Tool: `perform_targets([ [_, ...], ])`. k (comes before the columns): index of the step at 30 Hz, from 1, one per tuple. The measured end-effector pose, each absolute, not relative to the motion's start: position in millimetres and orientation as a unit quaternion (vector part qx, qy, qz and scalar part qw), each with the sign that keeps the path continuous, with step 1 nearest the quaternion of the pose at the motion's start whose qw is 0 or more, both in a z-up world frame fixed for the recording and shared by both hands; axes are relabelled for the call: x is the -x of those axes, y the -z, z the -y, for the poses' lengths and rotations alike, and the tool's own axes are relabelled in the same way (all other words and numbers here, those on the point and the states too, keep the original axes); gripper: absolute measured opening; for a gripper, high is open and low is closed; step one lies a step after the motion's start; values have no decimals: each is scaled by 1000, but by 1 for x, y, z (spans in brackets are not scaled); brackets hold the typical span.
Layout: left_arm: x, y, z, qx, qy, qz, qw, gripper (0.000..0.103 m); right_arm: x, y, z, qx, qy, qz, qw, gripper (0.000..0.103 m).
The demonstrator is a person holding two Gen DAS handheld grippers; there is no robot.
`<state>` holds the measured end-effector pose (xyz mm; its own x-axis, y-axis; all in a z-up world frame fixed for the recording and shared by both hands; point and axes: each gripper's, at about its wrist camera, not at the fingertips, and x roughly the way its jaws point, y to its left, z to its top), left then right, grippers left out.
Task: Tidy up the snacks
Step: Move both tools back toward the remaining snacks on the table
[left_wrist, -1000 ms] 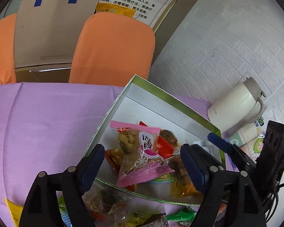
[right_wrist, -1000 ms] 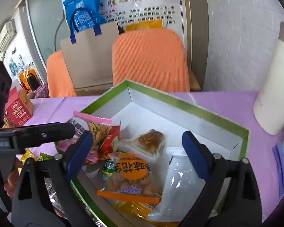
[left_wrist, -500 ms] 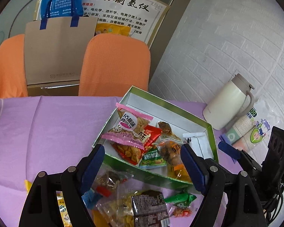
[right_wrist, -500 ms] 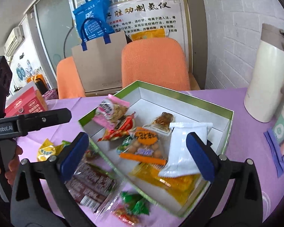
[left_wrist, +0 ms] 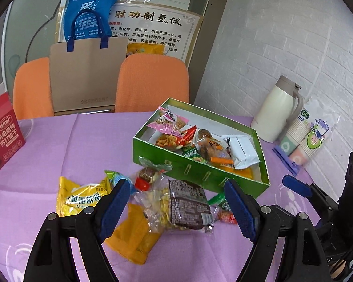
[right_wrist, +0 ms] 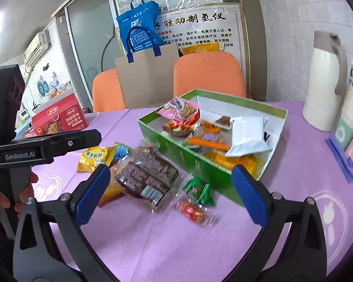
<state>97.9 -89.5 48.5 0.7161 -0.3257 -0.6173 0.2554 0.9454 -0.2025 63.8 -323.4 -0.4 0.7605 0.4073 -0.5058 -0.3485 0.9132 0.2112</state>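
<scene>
A green box [left_wrist: 188,164] [right_wrist: 176,150] on the purple tablecloth holds several snack packets, among them a pink one [left_wrist: 169,122] and a white one [left_wrist: 241,150]. Loose snacks lie in front of it: a dark brown packet [left_wrist: 188,204] [right_wrist: 146,176], a yellow bag [left_wrist: 80,197] [right_wrist: 94,157], an orange packet [left_wrist: 134,235], a small green one [right_wrist: 197,190] and a small red one [right_wrist: 193,211]. My left gripper [left_wrist: 178,209] is open and empty above the loose pile. My right gripper [right_wrist: 171,190] is open and empty, also over the pile.
A white thermos [left_wrist: 277,112] [right_wrist: 327,82] and a pack of paper cups [left_wrist: 303,138] stand at the right by the brick wall. A red biscuit box [left_wrist: 2,136] [right_wrist: 58,117] sits at the left. Orange chairs [left_wrist: 153,82] and a paper bag [left_wrist: 87,70] stand behind the table.
Both grippers have pulled back and up from the green box. The loose pile in front of it has come into view. Both stayed open and empty.
</scene>
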Motion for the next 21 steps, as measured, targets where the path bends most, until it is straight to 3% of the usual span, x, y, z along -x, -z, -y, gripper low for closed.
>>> perform_targets([
  [13, -59, 7, 69, 69, 163, -377, 909, 84, -62, 65, 327, -77, -154, -383, 908, 102],
  [21, -50, 22, 54, 78, 159, -385, 906, 84, -82, 66, 321, -12, -124, -381, 916, 102],
])
